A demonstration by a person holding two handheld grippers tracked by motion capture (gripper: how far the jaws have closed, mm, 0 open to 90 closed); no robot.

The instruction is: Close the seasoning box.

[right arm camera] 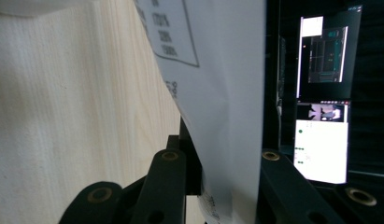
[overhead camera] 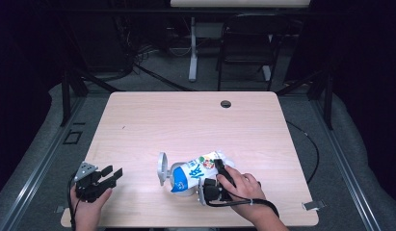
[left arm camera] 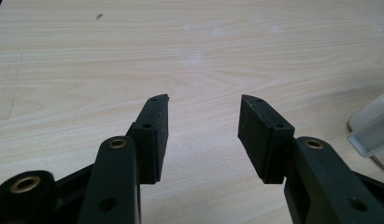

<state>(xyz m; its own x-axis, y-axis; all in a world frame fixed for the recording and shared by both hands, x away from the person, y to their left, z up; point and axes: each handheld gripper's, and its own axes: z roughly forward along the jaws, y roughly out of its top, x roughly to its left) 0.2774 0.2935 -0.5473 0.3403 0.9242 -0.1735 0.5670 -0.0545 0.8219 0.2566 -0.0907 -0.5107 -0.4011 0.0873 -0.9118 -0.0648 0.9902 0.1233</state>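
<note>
Carton, lying lengthwise near the table's front edge, is clamped by the right gripper; the left gripper is held open, apart.

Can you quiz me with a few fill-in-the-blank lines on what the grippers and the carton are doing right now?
1. The milk carton lies on its ____ on the table.
2. The right gripper has its jaws closed on the ____.
3. The left gripper has its jaws ____, with bare table between them.
4. The carton's mouth sits in a grey ____.

Missing words: side; carton; open; container
</note>
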